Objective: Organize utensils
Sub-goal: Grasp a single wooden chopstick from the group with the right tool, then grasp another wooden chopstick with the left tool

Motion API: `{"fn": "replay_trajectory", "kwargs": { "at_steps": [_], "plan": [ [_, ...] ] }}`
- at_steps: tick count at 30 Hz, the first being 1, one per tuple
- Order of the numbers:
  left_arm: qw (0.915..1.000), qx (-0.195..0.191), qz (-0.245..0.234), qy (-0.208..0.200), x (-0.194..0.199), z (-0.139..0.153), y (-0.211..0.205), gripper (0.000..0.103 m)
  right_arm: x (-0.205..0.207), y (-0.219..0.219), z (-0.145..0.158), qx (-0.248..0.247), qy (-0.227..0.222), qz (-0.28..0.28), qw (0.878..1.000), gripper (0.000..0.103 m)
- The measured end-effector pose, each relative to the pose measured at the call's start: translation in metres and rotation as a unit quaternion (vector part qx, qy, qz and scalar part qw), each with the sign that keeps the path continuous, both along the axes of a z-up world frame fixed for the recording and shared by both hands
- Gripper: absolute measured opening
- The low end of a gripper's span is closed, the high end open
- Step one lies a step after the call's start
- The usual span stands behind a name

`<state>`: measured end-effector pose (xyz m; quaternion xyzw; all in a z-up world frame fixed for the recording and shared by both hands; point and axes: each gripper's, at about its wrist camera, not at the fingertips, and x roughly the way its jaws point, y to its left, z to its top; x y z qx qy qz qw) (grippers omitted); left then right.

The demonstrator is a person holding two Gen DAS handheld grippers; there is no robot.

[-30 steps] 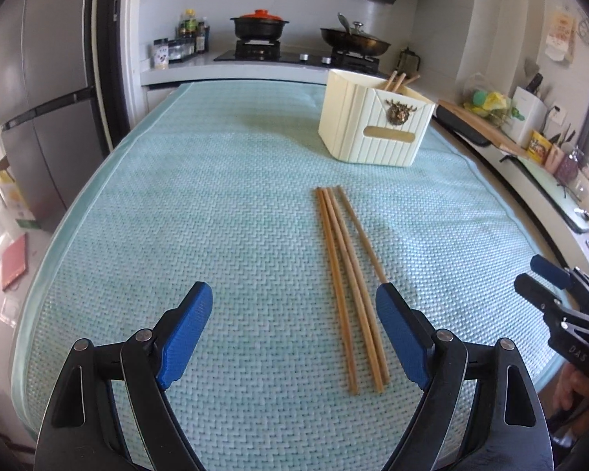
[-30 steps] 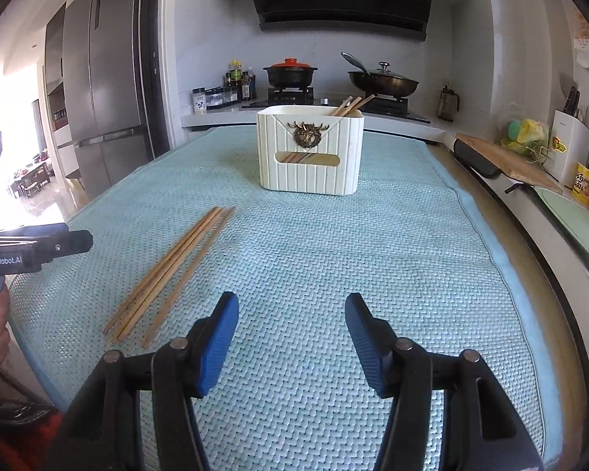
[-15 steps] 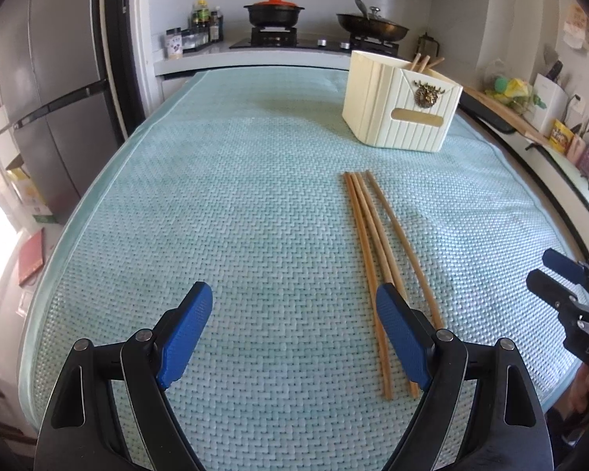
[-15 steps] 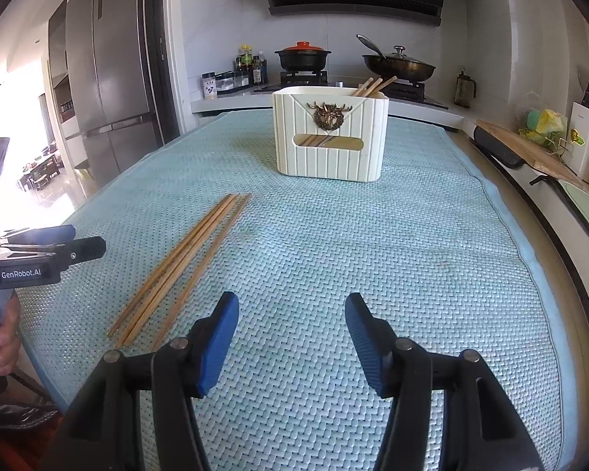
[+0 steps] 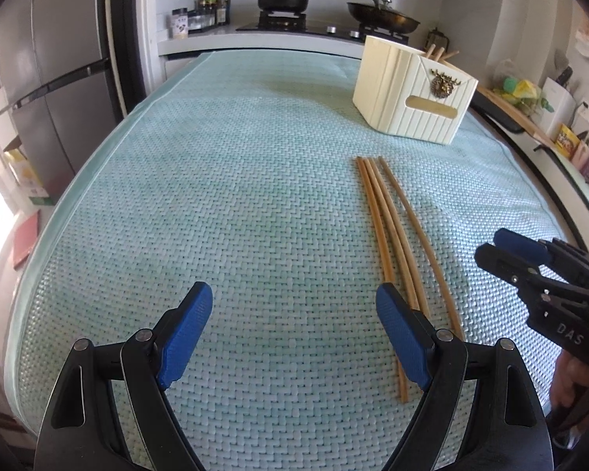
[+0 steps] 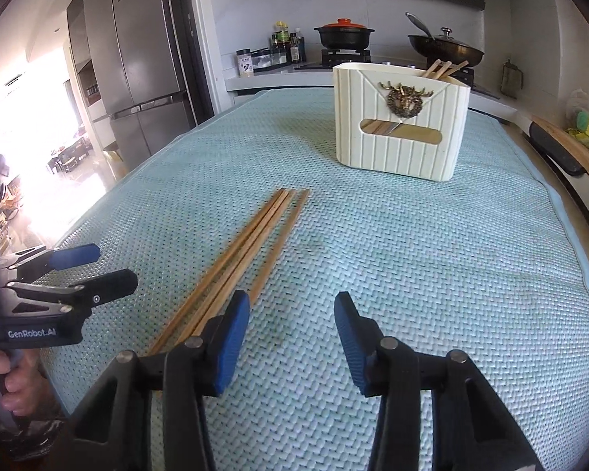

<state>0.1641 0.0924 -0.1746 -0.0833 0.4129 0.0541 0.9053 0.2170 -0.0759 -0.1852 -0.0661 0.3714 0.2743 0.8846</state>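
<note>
A long counter was seen covered edge to edge by a teal woven mat (image 5: 224,204), and toward its far right corner a cream ribbed holder (image 6: 402,117) was stood upright, a brass stag emblem (image 6: 403,98) fixed to its front and a few chopstick ends showing above its rim. Nearer the front edge, right of the mat's middle, loose wooden chopsticks (image 5: 392,227) were laid flat in a close bundle, pointed toward the holder. The left gripper (image 5: 294,333) was held wide apart over the front edge, nothing gripped, its right pad just beside the bundle. The right gripper (image 6: 292,337) was likewise spread, empty, with the bundle's near ends passing beside its left pad.
</note>
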Motion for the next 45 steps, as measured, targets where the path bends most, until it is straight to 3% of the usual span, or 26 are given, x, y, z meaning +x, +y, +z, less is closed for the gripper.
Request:
{"fn": "replay_trajectory", "kwargs": {
  "at_steps": [8,11,15,26,33,36,45],
  "plan": [
    [1.0,0.006,0.006,0.002,-0.002,-0.001,-0.001,0.086,0.04,0.045,-0.012,-0.02,0.022,0.029,0.999,0.028],
    [1.0,0.008,0.005,0.002,-0.003,-0.001,-0.002,0.086,0.043,0.059,-0.024,-0.063,0.023,0.039,0.997,0.012],
    [1.0,0.006,0.007,0.003,-0.004,-0.003,-0.003,0.086,0.037,0.055,-0.023,-0.092,0.0,0.015,0.996,0.007],
    [0.9999,0.0,-0.015,0.008,0.001,-0.006,-0.013,0.086,0.017,-0.049,-0.028,-0.104,0.011,-0.119,0.987,0.006],
    [0.9986,0.008,-0.049,0.021,0.011,-0.011,-0.032,0.086,0.0,-0.1,-0.025,-0.106,0.009,-0.169,0.98,0.008],
    [0.9975,0.039,-0.05,0.032,0.017,-0.016,-0.039,0.086,-0.007,-0.106,-0.02,-0.088,0.002,-0.174,0.981,0.018],
    [0.9967,0.047,-0.042,0.052,0.051,-0.023,-0.033,0.087,-0.005,-0.116,-0.016,-0.049,0.011,-0.171,0.984,0.018]
  ]
}}
